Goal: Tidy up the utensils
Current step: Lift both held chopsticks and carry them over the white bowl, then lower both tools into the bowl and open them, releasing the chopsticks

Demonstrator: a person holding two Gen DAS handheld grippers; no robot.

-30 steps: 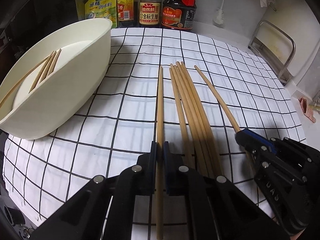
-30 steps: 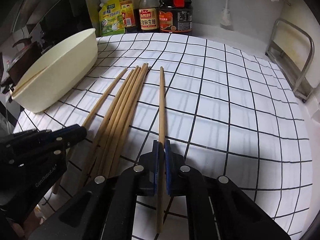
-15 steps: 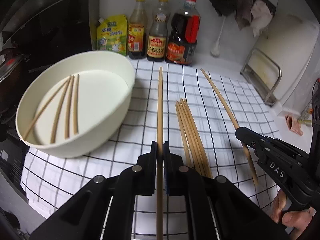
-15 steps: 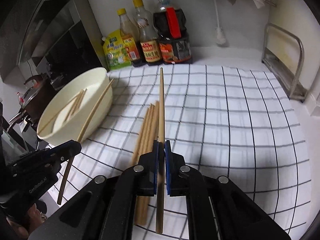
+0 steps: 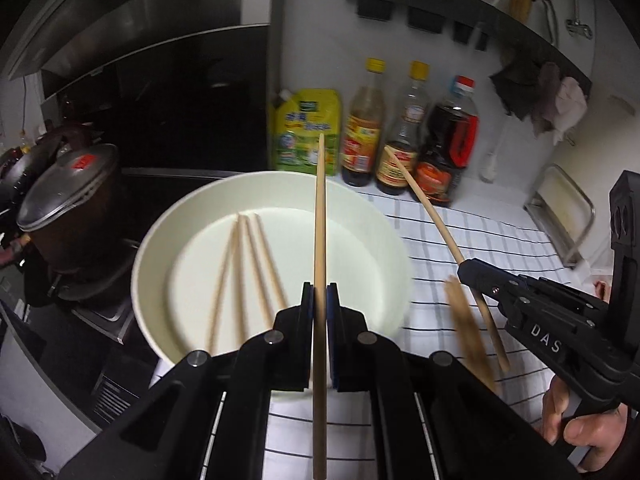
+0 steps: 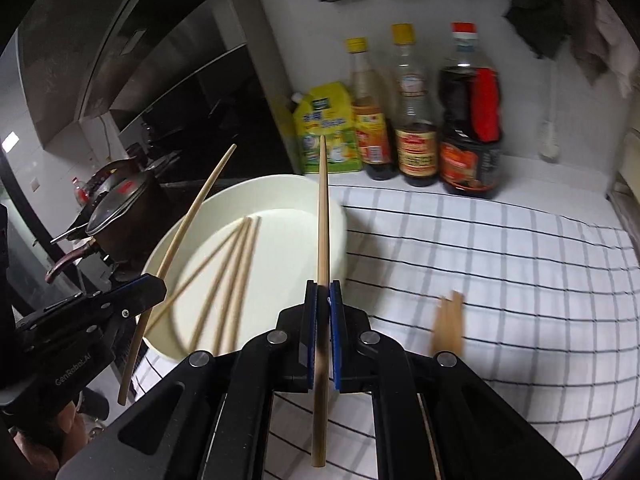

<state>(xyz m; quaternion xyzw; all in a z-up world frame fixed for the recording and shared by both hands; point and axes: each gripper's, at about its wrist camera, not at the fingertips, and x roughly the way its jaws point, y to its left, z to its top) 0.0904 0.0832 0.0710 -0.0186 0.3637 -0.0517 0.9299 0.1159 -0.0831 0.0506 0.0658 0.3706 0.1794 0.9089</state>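
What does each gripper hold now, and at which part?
Each holds one chopstick near its lower end: left gripper shut on the left chopstick, right gripper on the right chopstick.

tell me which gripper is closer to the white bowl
Left. The left gripper hangs over the bowl; the right gripper sits beside its rim, over the cloth.

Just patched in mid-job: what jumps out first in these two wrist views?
Each gripper is clamped on one long wooden chopstick: the left gripper holds its chopstick over the round cream bowl, and the right gripper holds its own chopstick near the bowl's right rim. Three loose chopsticks already lie in the bowl. A blurred bundle of chopsticks waits on the black-and-white checked cloth.
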